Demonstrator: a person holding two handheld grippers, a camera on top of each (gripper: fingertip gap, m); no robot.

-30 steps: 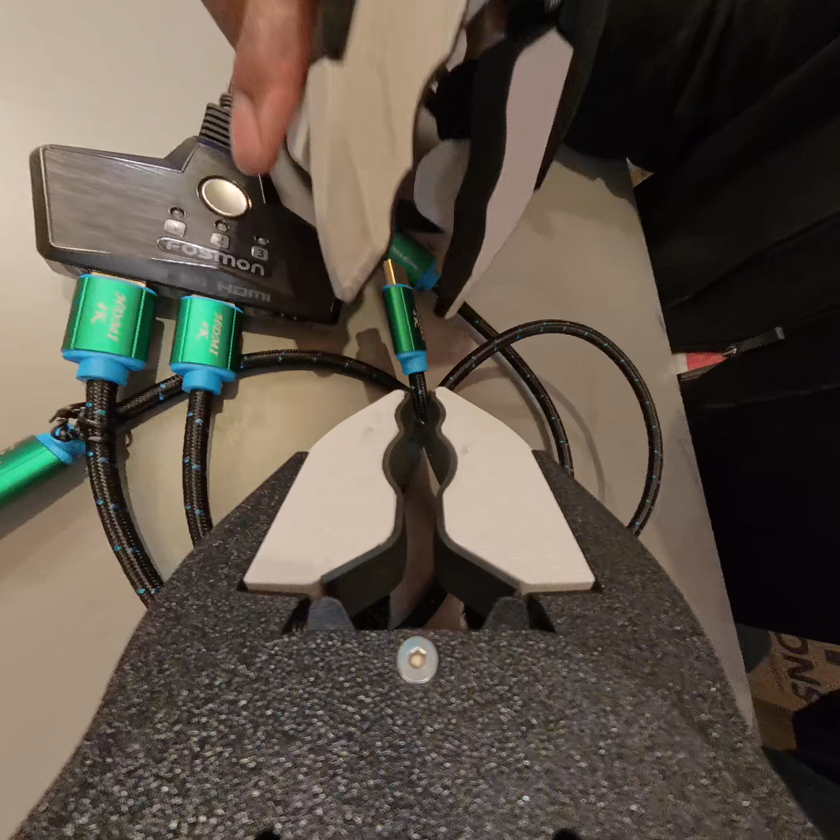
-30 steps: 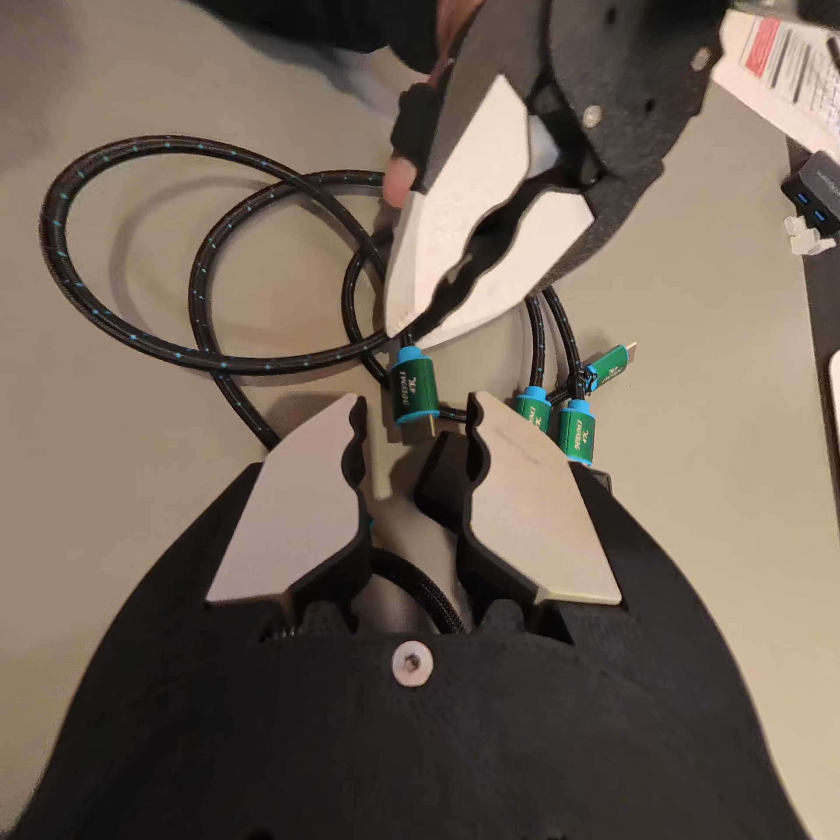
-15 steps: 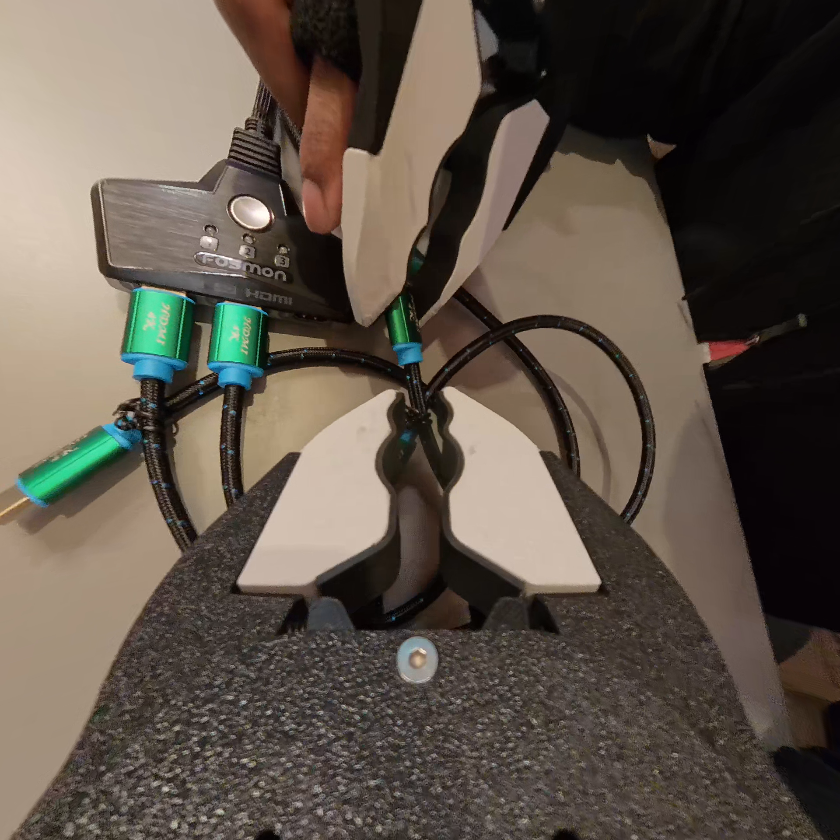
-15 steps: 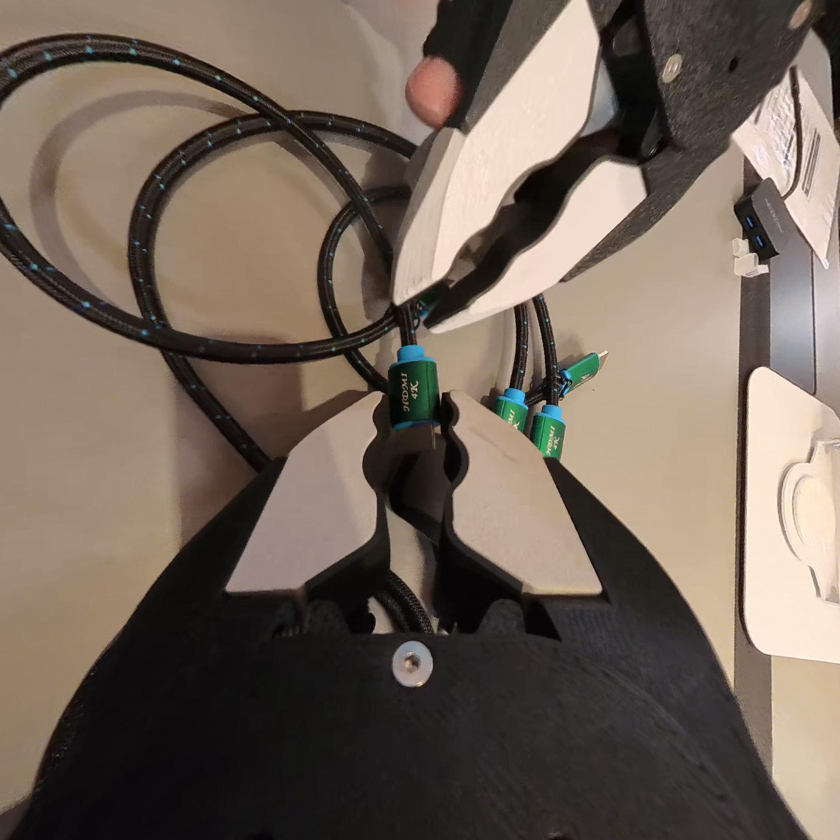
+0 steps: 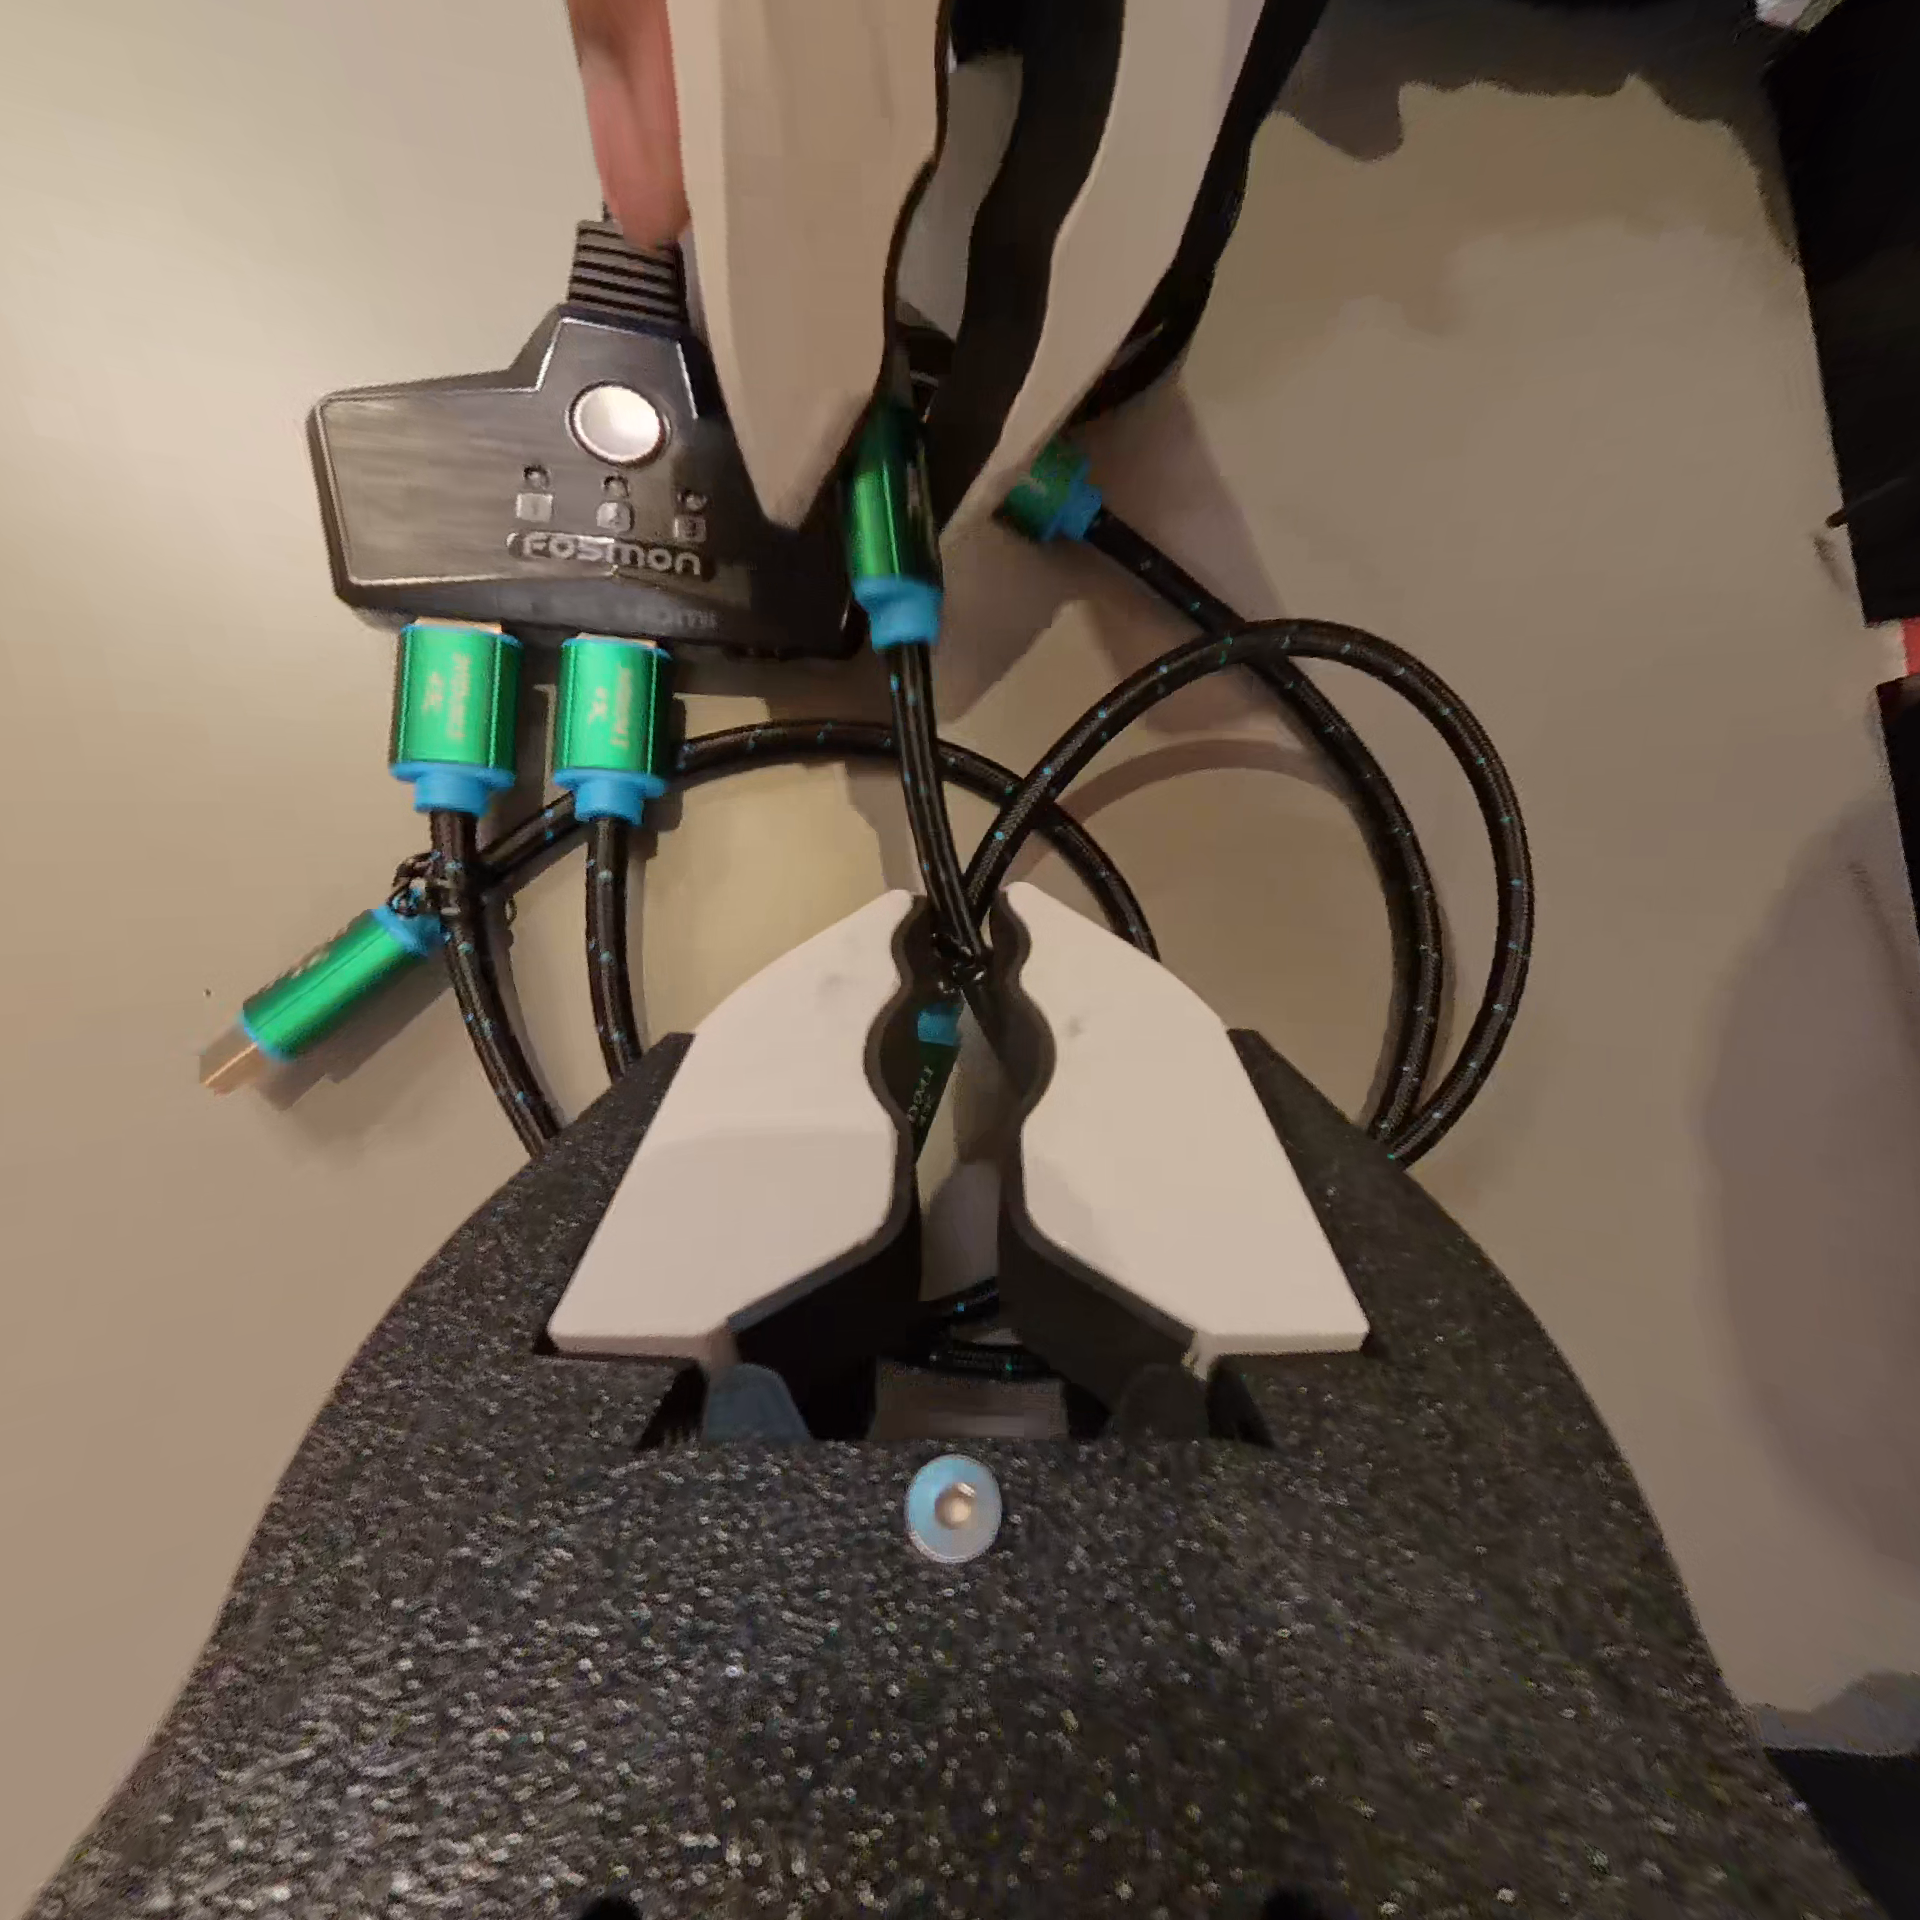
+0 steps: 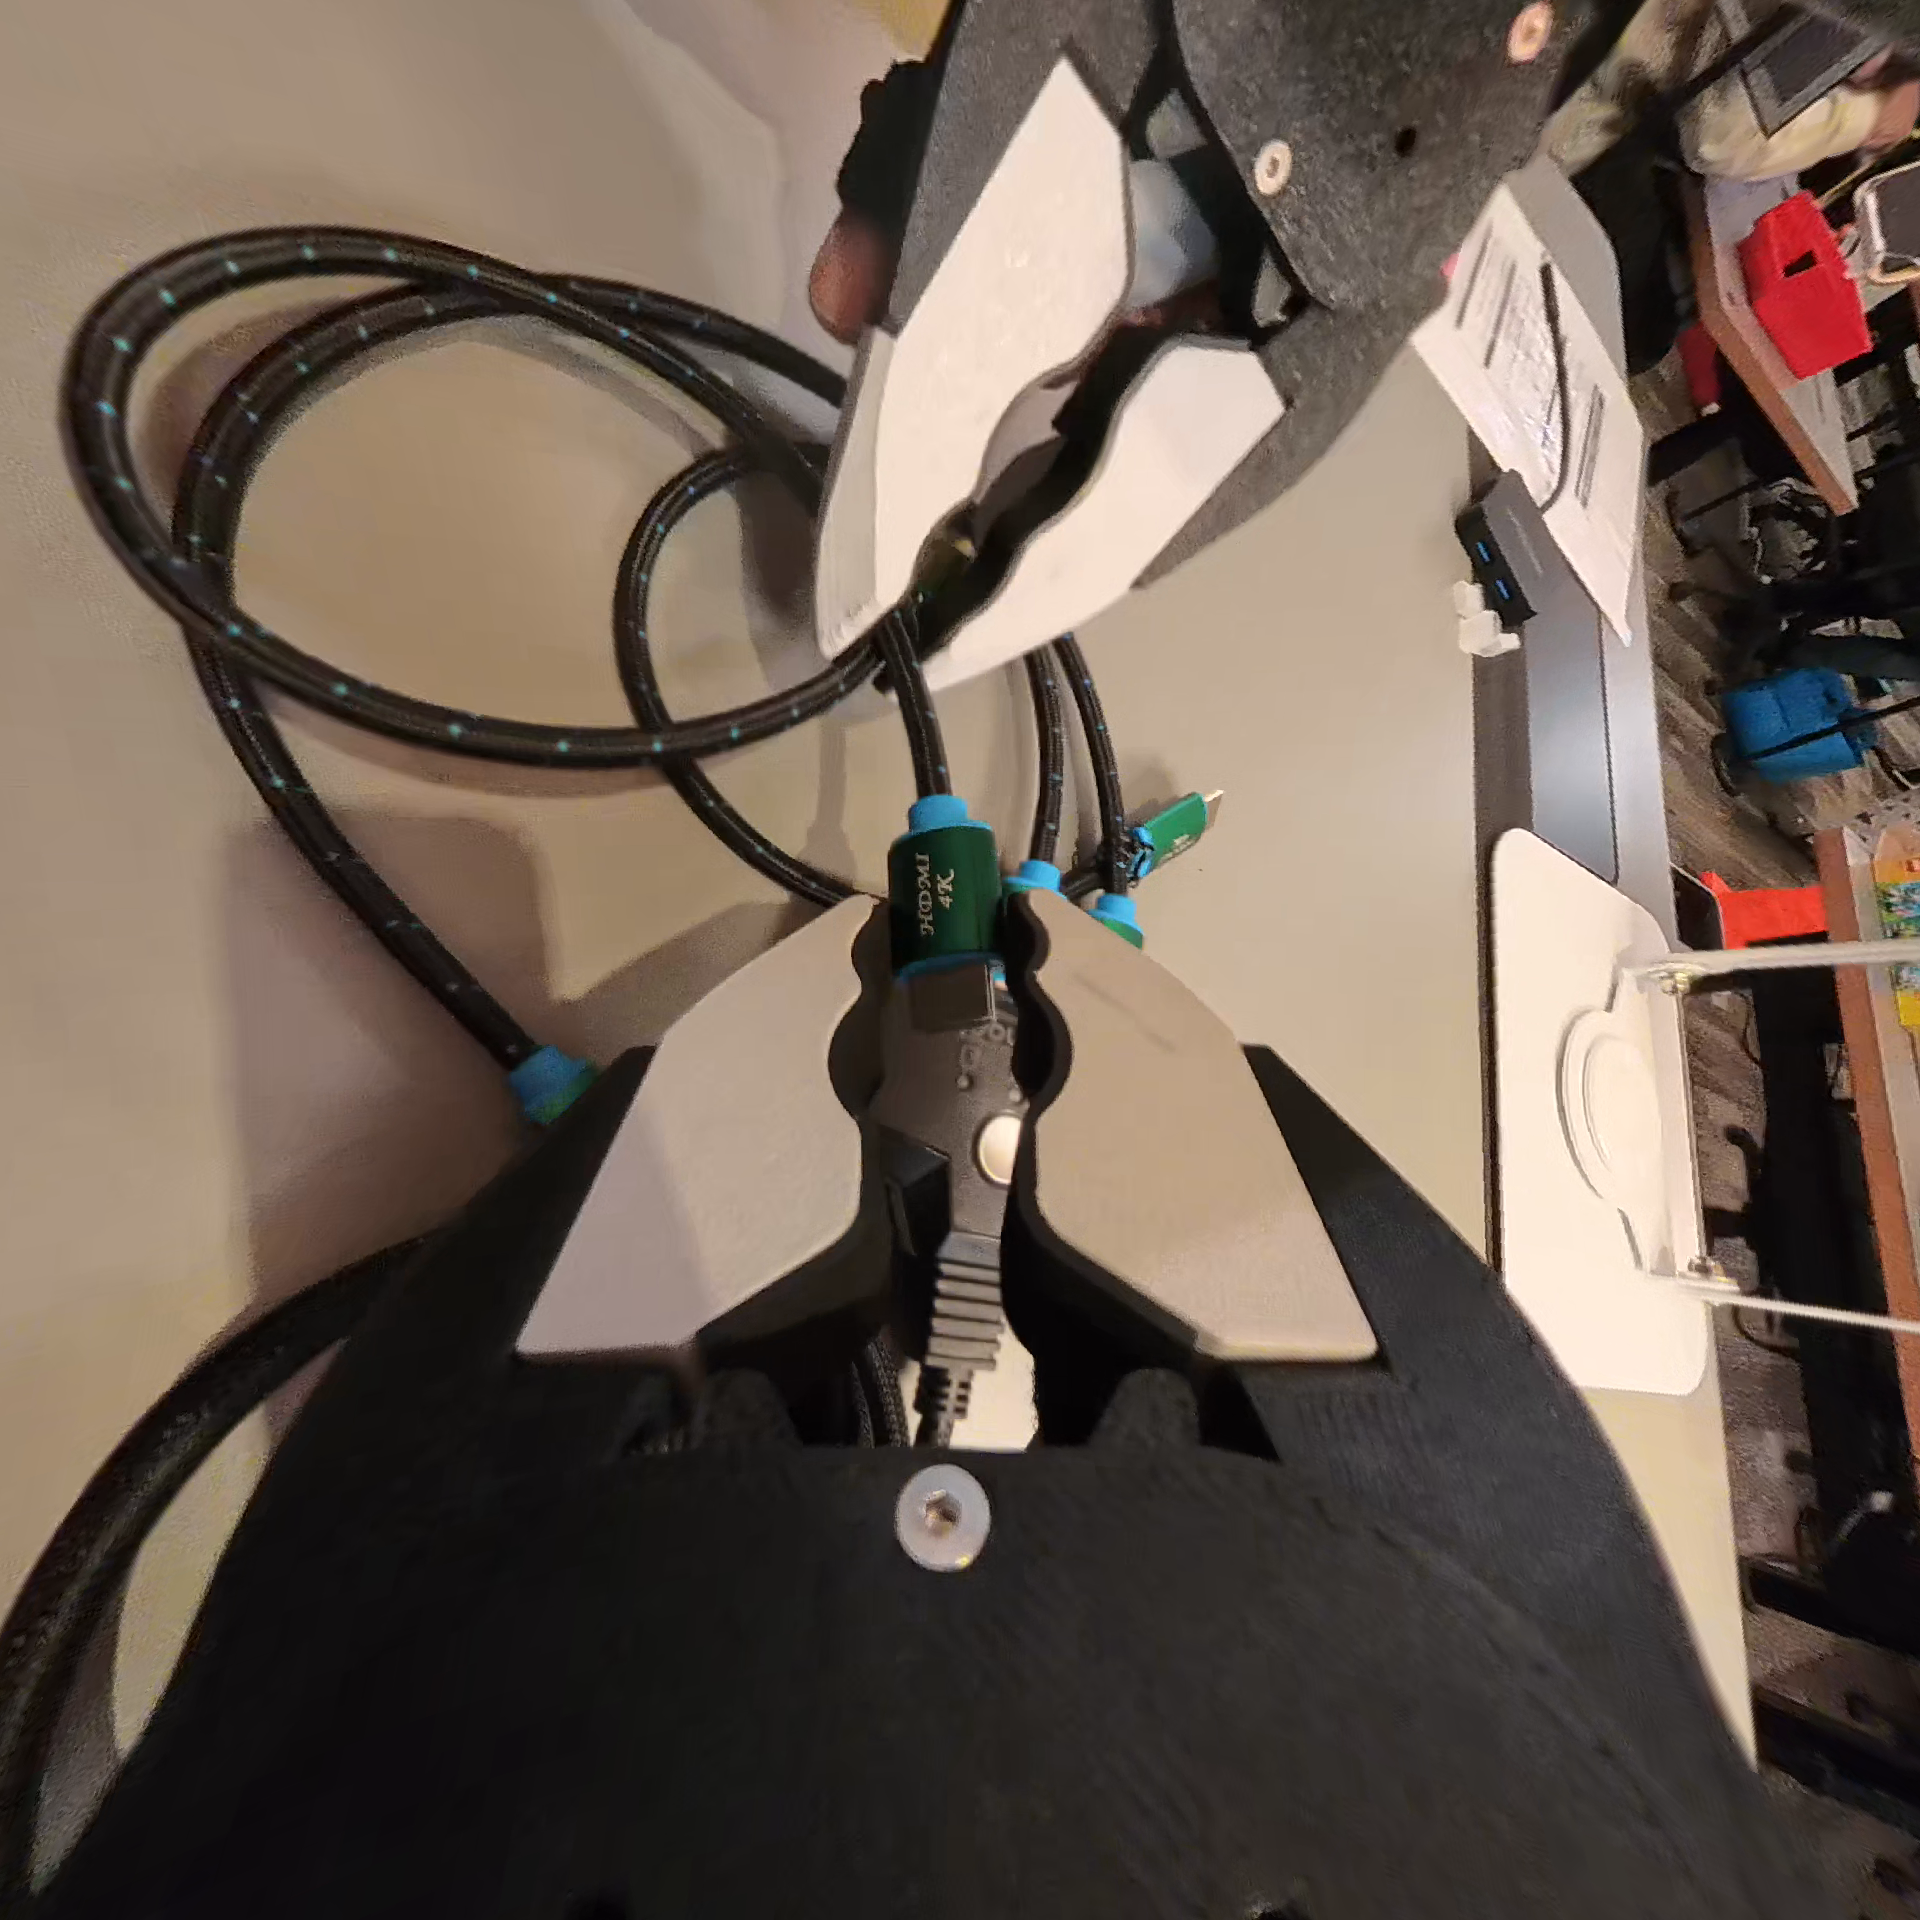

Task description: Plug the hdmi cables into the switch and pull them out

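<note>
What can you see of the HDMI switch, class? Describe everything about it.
The switch is a flat, dark, brushed-looking box lying on the beige table. It has a round silver button, three small indicators and a ribbed cable tail. Two green plugs sit in its front ports. The right gripper is closed around its right side, beside a third green plug.

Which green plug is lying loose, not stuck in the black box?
The plug at the far left, lying slanted on the table with its gold tip bare. Two others sit in the box; the right claw pinches another.
</note>
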